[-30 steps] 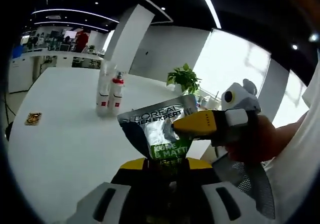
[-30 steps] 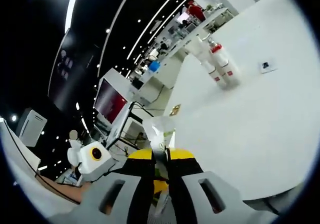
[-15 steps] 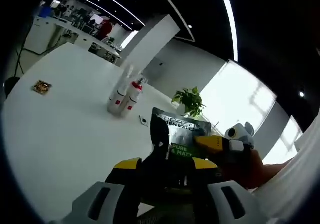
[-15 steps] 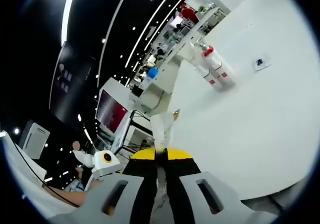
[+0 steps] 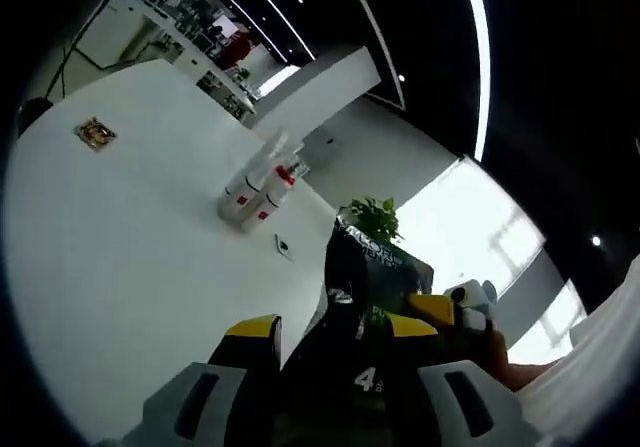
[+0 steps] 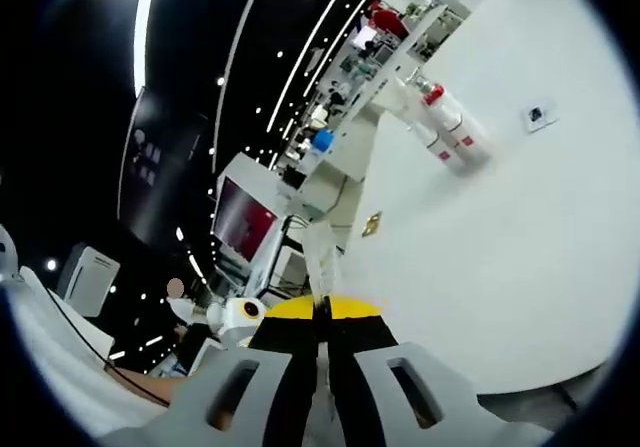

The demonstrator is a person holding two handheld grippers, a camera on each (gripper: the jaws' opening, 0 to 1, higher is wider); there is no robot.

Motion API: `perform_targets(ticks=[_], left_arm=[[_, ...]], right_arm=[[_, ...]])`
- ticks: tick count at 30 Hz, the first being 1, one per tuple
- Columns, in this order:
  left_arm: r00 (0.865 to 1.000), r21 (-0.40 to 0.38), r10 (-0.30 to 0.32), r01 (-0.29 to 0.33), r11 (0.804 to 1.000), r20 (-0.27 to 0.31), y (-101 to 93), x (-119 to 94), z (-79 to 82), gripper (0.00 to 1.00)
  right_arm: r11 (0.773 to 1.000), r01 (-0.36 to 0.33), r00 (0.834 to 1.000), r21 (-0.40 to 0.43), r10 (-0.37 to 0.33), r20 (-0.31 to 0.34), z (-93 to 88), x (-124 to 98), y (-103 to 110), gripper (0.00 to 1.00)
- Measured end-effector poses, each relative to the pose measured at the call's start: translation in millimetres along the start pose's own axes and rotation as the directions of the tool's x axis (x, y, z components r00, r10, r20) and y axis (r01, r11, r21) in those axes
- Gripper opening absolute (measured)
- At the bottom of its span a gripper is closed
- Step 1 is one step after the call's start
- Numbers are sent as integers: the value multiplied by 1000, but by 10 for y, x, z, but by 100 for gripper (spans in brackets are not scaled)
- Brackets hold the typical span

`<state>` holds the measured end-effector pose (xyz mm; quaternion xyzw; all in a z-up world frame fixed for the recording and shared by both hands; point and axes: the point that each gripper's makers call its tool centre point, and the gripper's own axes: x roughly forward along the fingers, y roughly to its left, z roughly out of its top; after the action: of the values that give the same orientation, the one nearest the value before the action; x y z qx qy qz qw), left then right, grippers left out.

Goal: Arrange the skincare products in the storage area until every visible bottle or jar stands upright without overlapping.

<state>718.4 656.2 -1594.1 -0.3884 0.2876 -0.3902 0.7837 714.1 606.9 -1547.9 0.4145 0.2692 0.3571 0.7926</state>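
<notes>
Since a moment before, the sachet (image 5: 372,272) had turned dark and nearly edge-on; my left gripper (image 5: 335,342) and right gripper (image 6: 322,317) both pinched it.

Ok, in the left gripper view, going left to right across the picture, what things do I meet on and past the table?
Small brown packet → two white bottles → small dark tag → dark sachet held in the jaws → other gripper.
</notes>
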Motion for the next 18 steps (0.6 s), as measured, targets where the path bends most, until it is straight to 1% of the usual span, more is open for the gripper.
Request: perform_targets(ticks=[2,3,5,6,7,9,10,11,12,13,15,16,17,18], left_arm=[[999,-53,-27,28,998,18,-35,4,20,43],[999,-66,-39,41,997,22,-45,3,24,43],[997,-126,-75,77,989,23,-91,1,22,42],[997,-139,-78,80,987,17,-87,0,12,42],[997,-146,-77,80,986,23,-68,-1,21,42],[995,-174,-94,99,980,36,-88,-11,43,40],[993,-190,-108,115,975,47,-107,-18,62,36],[990,-220,-131,140,965,56,-154,-32,75,31],[988,-235,-142,151,960,55,-166,-44,74,28],[991,-231,-120,130,964,54,-88,-55,76,26],[991,-240,-122,133,962,62,-91,-71,99,21],[990,-244,-118,134,961,80,-80,-90,133,16],[987,-262,-132,153,953,96,-101,-112,160,14],[986,-276,-136,159,948,99,-106,-114,165,13]], right_arm=[[1000,-21,1000,-1,21,1,5,-6,39,1],[1000,-30,1000,1,30,2,7,-9,56,1],[999,-50,999,14,50,5,15,-18,83,1],[998,-57,998,21,57,3,16,-23,91,1],[998,-59,998,23,59,2,16,-23,93,1],[997,-70,998,30,70,3,18,-24,106,1],[997,-72,997,33,72,2,14,-23,112,1],[997,-67,998,38,67,-2,8,-17,99,1],[997,-61,998,41,62,-6,0,-11,80,1],[997,-59,998,48,59,-1,9,-13,72,1],[997,-56,998,50,56,3,17,-15,70,1],[997,-61,998,56,60,12,33,-23,69,0],[996,-62,998,59,61,12,33,-25,67,0],[996,-63,998,60,62,15,37,-24,69,0]])
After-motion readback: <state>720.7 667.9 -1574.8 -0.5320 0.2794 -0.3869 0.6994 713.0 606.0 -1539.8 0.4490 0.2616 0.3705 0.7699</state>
